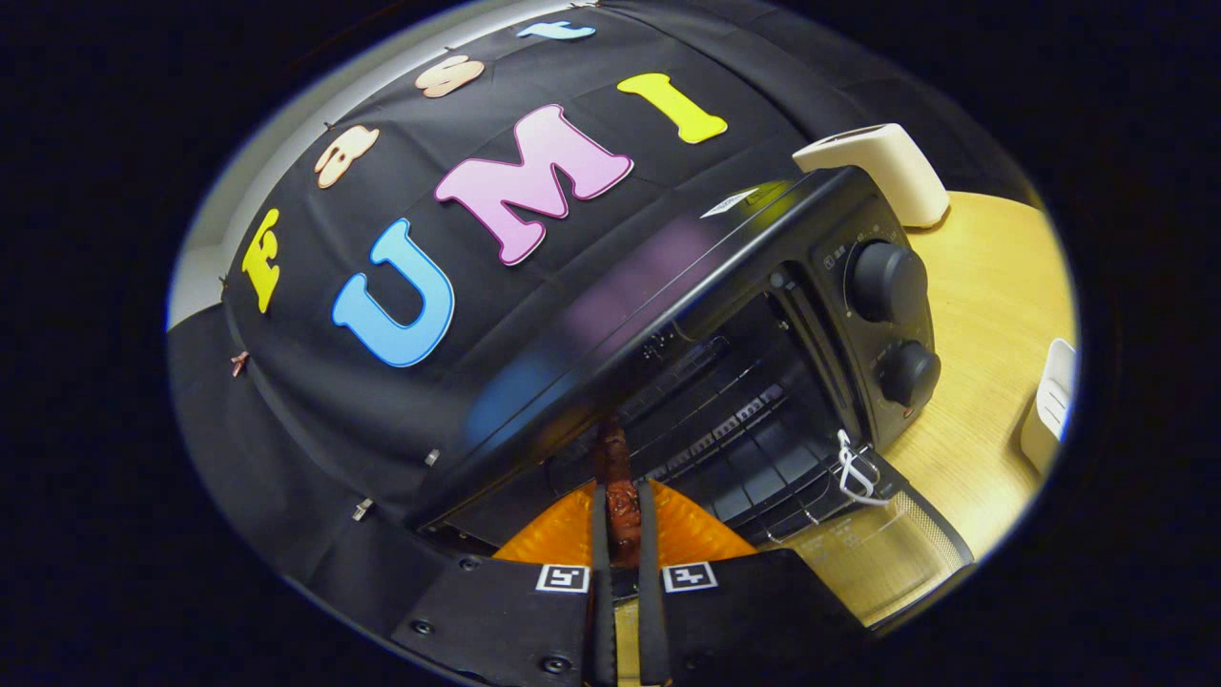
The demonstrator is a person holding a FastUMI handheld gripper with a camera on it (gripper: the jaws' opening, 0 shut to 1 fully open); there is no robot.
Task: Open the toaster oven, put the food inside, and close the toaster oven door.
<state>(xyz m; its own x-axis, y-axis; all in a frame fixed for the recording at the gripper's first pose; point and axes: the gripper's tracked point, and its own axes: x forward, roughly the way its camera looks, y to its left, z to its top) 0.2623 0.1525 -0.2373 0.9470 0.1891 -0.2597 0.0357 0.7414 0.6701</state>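
Hand-held gripper [622, 510] clamped on brown food piece [618, 477]; toaster oven [725, 315] just ahead, door [878, 549] down, rack [734, 429] visible.

Black cloth wall [401, 382] hangs behind a pale wooden table [992, 315], with a white strip of wall [286, 124] above

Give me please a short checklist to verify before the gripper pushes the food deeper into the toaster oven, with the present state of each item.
1. Toaster oven door is open, folded down beside the fingers: ok.
2. Food is held: ok, the gripper has both fingers closed on the brown piece.
3. Food points at the oven opening: ok, its tip reaches the front edge of the cavity.
4. Wire rack inside is free to receive it: ok, nothing lies on the part I can see.
5. White string loop at the door is out of the path: ok, it sits off to the side of the fingers.
6. Oven is off: cannot tell from the knobs.
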